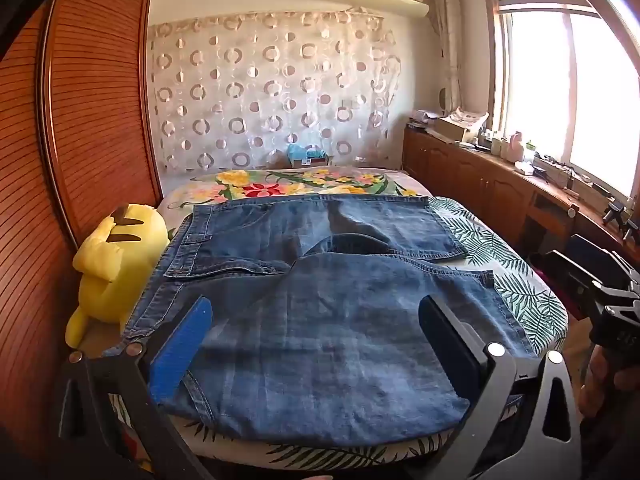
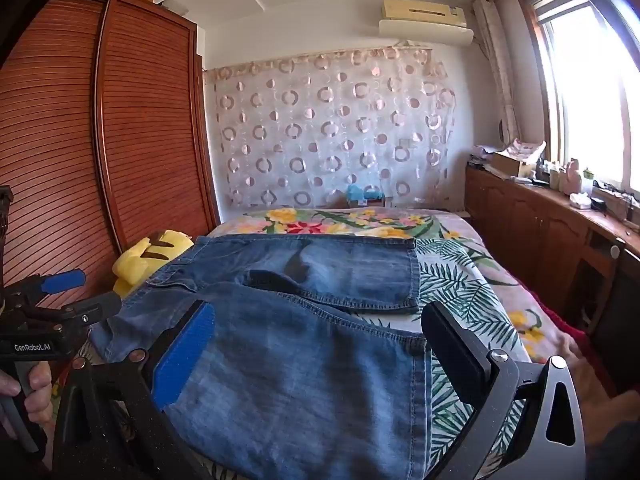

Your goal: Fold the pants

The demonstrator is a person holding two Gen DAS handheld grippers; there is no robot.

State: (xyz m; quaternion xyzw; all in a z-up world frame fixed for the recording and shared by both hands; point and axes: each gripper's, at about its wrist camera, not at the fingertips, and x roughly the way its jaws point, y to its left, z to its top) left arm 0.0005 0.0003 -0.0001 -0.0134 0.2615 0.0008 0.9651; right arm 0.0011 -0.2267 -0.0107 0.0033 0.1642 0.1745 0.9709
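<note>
The jeans (image 1: 320,280) lie spread flat on the bed (image 1: 532,300), waistband at the left beside a yellow plush toy (image 1: 116,260), legs running right over the leaf-print bedspread, the far leg folded short. The left gripper (image 1: 316,344) hangs over the near leg with its fingers spread wide, nothing between them. The right gripper (image 2: 320,348) is the same, fingers wide apart above the denim. In the right wrist view the left tool's body reads "GenRobot.AI" (image 2: 32,347).
</note>
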